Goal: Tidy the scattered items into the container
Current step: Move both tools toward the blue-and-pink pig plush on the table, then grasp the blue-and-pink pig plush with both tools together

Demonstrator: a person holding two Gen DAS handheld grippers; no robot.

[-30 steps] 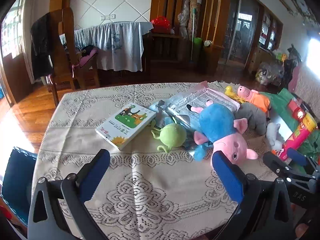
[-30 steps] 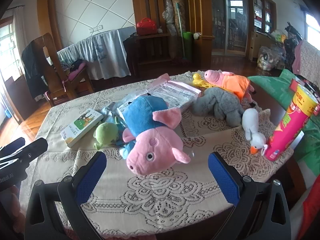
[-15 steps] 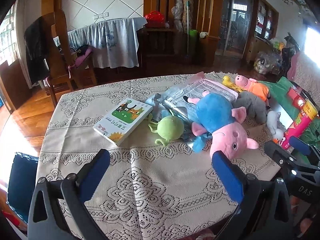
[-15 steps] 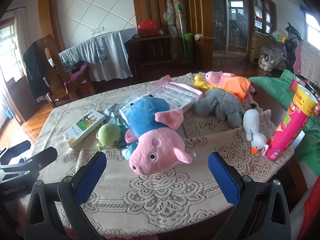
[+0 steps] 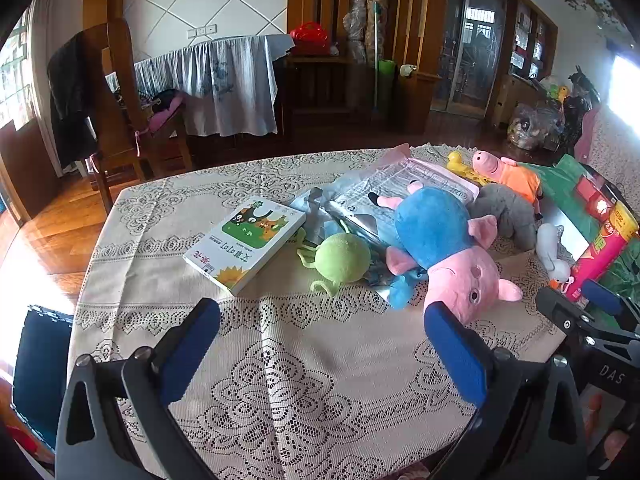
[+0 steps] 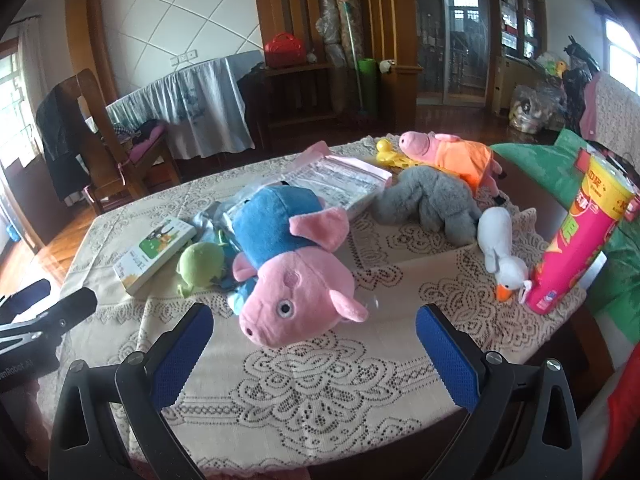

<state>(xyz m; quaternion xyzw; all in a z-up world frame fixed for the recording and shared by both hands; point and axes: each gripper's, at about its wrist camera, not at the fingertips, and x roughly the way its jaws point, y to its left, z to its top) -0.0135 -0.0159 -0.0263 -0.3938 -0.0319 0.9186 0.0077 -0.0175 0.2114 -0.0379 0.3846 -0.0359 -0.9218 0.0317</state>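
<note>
**Lace worktop, toys untouched**

Lace cloth covers the worktop [image 5: 304, 380]. Going left to right: a picture book [image 5: 244, 238], a green plush ball [image 5: 344, 258], then the blue-and-pink pig plush [image 6: 288, 256]. The left hand-held gripper [image 5: 320, 344] hangs spread and empty, as does the right hand-held gripper [image 6: 314, 344]. The pig lies just ahead of the right one, snout toward it, long axis running away leftward; the right looks nearer.
</note>
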